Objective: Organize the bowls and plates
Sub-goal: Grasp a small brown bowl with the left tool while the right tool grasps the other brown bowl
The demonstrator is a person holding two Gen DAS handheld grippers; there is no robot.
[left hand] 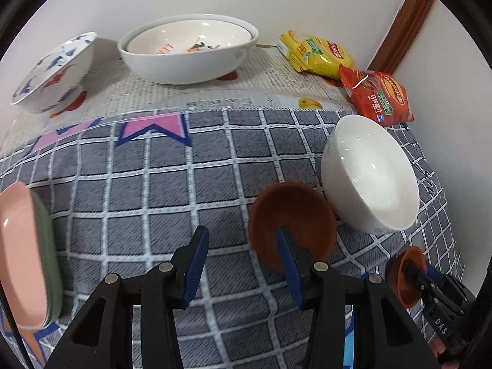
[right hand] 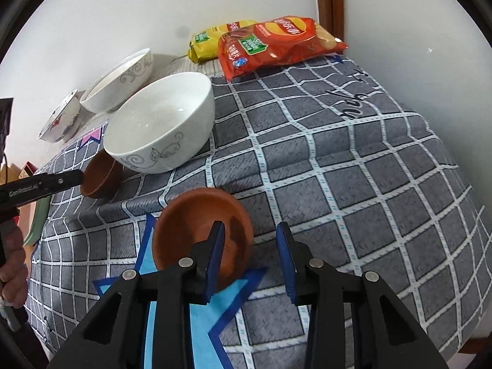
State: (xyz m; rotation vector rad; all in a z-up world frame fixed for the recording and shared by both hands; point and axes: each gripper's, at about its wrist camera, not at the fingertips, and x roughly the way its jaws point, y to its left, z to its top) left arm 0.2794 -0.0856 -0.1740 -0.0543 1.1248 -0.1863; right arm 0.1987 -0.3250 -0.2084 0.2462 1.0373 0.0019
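Here, left gripper (left hand: 243, 264) apart, right finger inside small brown bowl (left hand: 292, 215) beside white bowl (left hand: 369, 172). Right gripper (right hand: 250, 261) apart too, left finger inside second brown bowl (right hand: 196, 230), on checked cloth (right hand: 338, 169).

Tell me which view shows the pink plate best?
The left wrist view: the pink plate lies large at its left edge, on a green one. The right wrist view shows only a green rim there, no pink.

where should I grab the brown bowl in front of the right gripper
Pinch the near rim of the brown bowl from above: it sits upright and open, and one of the right gripper's fingers already hangs over its inside.
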